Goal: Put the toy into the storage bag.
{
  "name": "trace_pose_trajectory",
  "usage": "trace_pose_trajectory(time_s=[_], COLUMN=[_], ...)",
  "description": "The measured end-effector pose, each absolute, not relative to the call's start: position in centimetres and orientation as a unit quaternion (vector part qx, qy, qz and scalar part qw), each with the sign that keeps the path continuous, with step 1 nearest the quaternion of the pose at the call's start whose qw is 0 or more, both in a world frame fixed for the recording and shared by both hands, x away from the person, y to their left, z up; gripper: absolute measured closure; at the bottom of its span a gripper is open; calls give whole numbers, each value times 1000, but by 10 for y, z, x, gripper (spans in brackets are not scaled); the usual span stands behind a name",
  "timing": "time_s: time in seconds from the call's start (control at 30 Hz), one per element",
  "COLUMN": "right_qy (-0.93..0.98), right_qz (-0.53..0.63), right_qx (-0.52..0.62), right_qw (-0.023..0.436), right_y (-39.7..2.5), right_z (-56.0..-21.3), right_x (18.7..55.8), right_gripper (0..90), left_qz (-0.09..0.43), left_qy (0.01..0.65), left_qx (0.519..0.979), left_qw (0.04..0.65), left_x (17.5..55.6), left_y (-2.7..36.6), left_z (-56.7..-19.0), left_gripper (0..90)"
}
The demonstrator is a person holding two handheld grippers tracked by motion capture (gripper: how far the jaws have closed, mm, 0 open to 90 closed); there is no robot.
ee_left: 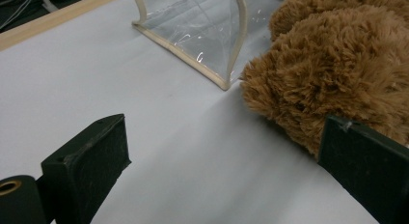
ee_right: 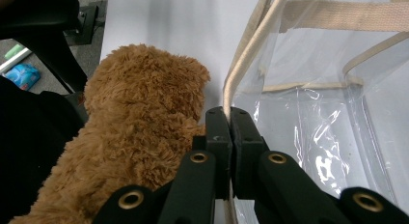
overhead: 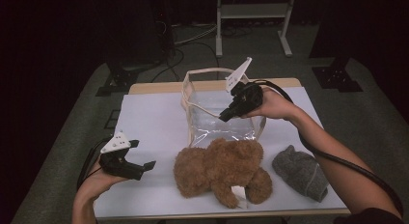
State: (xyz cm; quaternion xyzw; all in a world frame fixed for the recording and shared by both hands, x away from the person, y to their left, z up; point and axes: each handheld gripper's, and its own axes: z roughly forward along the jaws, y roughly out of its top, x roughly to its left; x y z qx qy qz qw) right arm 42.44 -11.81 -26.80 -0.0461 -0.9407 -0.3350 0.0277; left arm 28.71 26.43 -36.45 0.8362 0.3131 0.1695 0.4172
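A clear plastic bag (overhead: 219, 119) with beige trim stands open at the middle of the white-covered table (overhead: 154, 118). In front of it lies a fluffy brown teddy bear (overhead: 219, 168). My right gripper (overhead: 225, 116) is shut on the bag's near rim, and in the right gripper view (ee_right: 229, 130) the beige trim (ee_right: 241, 64) runs between the closed jaws, with the bear (ee_right: 135, 132) to the left. My left gripper (overhead: 142, 154) hovers open low over the table, left of the bear. In the left gripper view (ee_left: 226, 161) the jaws stand wide apart; the bear (ee_left: 337, 64) lies just beyond the right jaw, and the bag (ee_left: 193, 26) is farther off.
A grey knit cap (overhead: 301, 172) lies right of the bear near the table's front edge. A white metal stand (overhead: 253, 21) and cables (overhead: 193, 38) sit on the floor behind the table. Bare cloth stretches along the left side.
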Motion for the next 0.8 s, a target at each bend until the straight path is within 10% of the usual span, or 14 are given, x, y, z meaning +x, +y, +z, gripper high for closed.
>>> trace_pose_trajectory(time_s=[0.23, 0.8], right_qy=[-940, -926], right_qz=[-336, -364], right_qx=[-60, -95], right_qw=[16, -9], right_y=[-120, -128], right_z=[-268, -249], right_x=[427, 422], right_gripper=[852, 376], left_qz=[168, 167], left_qy=[313, 314], left_qx=[836, 837], left_qw=[417, 415], left_x=[287, 286], left_y=[264, 264], left_z=[-365, -367], left_gripper=[30, 30])
